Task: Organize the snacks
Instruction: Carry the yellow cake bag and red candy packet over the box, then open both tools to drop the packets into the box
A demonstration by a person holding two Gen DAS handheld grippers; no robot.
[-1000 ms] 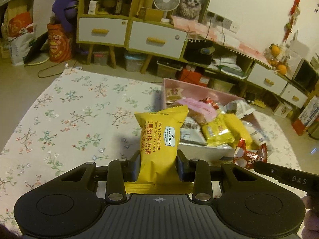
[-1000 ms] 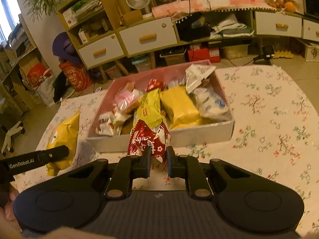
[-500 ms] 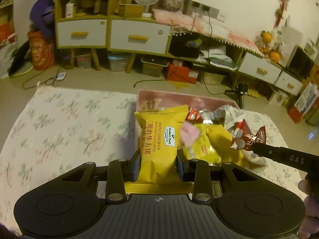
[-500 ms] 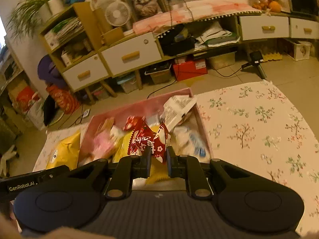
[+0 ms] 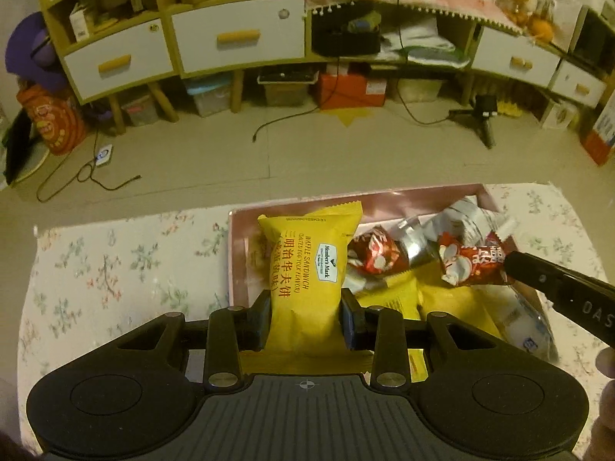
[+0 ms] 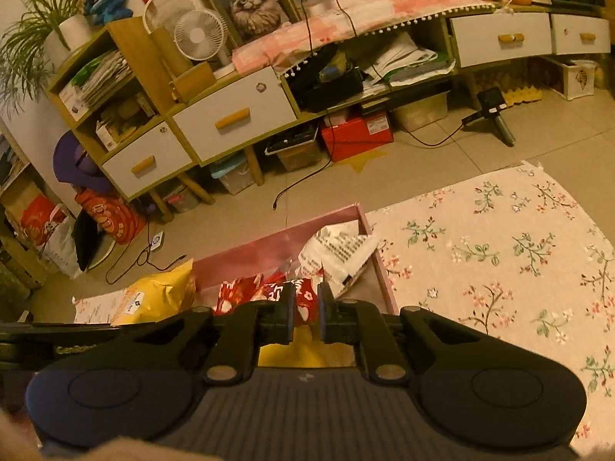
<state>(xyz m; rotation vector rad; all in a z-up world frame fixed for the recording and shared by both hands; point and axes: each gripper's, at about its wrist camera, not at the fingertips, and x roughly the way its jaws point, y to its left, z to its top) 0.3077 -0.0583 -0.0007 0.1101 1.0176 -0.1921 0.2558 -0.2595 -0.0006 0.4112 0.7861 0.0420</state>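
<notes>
1. The step in hand looks like delivery into the box: both packets are gripped and carried above the pink box, which stands on the desk under a floral cloth.

2. The left hand-held gripper is clamped on a yellow waffle-sandwich packet — its pads press the lower half and the packet stands upright, over the left part of the box.

3. The right hand-held gripper is pinched tight on a small red snack packet; in the left view that red packet hangs over the right part of the box, above a silver wrapper.

4. The box already holds another red packet, yellow packets and a white printed wrapper, piled loosely.

5. The next move, as I judge it, calls for lowering each packet to a free spot — the yellow one probably toward the left wall, where some pink floor shows — and opening the jaws only once it is low, so it does not slide off the heap or over the rim.
</notes>
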